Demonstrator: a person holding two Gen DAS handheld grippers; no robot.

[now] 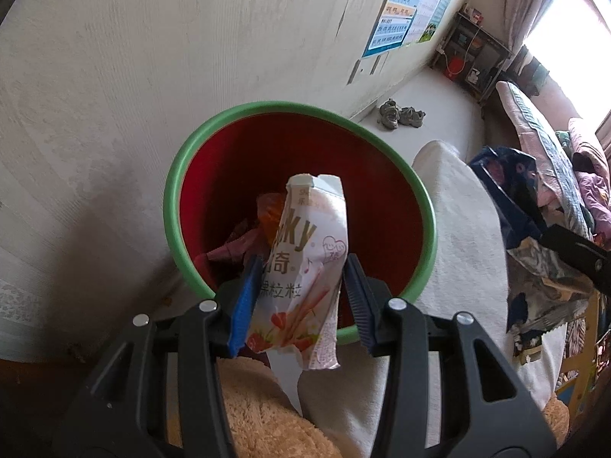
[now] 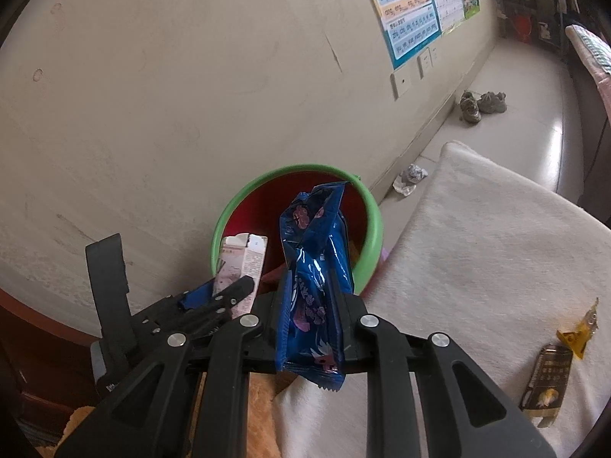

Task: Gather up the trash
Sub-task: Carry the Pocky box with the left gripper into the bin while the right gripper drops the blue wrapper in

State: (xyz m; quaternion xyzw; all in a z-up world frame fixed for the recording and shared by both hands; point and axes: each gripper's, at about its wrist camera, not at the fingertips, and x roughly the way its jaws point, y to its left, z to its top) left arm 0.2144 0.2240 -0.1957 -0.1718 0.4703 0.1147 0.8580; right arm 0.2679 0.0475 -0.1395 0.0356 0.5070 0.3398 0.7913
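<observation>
Thin printed cardboard is being held by the left hand-held gripper [image 1: 301, 290]: a pale pink snack box [image 1: 301, 267], torn open at its top, is being pinched across its lower half between the blue pads, with the jaws set narrow on it. Directly ahead of and below this gripper, the red bin with the green rim [image 1: 179, 175] is standing against the wall, and other wrappers are already lying inside. The box is being judged as light and easily crushed, since it looks empty; a hold across its flat faces, as shown, is being judged safer than one near the torn end, where the card would fold.

A glossy blue foil packet [image 2: 311, 286] is being gripped by the right hand-held gripper [image 2: 311, 305], whose jaws are standing very narrow and pressing on the packet's middle. The packet is sticking up in front of the bin [image 2: 372, 229], just short of its rim. It is being judged as soft, crinkly and slippery, so a firm pinch through the middle seam is being favoured over the loose ends.

Further trash is lying on the white blanket [image 2: 477, 248] to the right of this gripper: a dark wrapper [image 2: 548, 381] and a yellow scrap [image 2: 576, 336]. A crumpled paper ball [image 2: 410, 177] is lying on the floor beyond the blanket.
</observation>
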